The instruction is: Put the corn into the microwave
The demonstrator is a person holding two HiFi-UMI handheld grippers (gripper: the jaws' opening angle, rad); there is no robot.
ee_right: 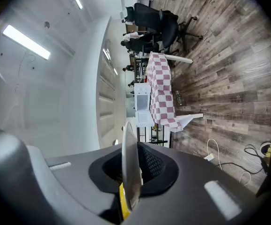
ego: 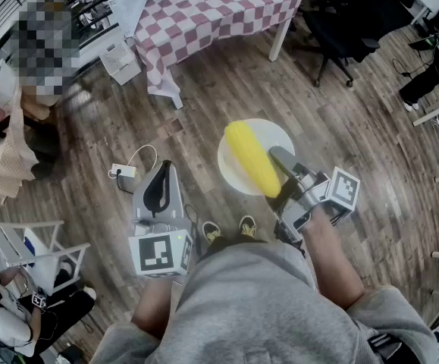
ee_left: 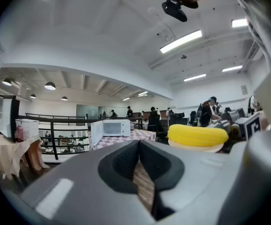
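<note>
A yellow corn cob (ego: 253,158) lies on a white plate (ego: 234,171) that I carry above the wooden floor. My right gripper (ego: 283,174) is shut on the plate's near rim. In the right gripper view the plate (ee_right: 129,165) shows edge-on between the jaws, with a bit of corn (ee_right: 122,205) beside it. My left gripper (ego: 161,171) is held to the left of the plate, shut and with nothing in it. The white microwave (ee_left: 111,127) stands far ahead on a checked table (ego: 204,17) with its door swung open. The corn (ee_left: 197,135) shows to the right in the left gripper view.
A black office chair (ego: 340,21) stands right of the table. A power strip with a cable (ego: 124,171) lies on the floor ahead of my left gripper. A seated person (ego: 22,105) is at the left, and a white chair (ego: 22,241) at lower left.
</note>
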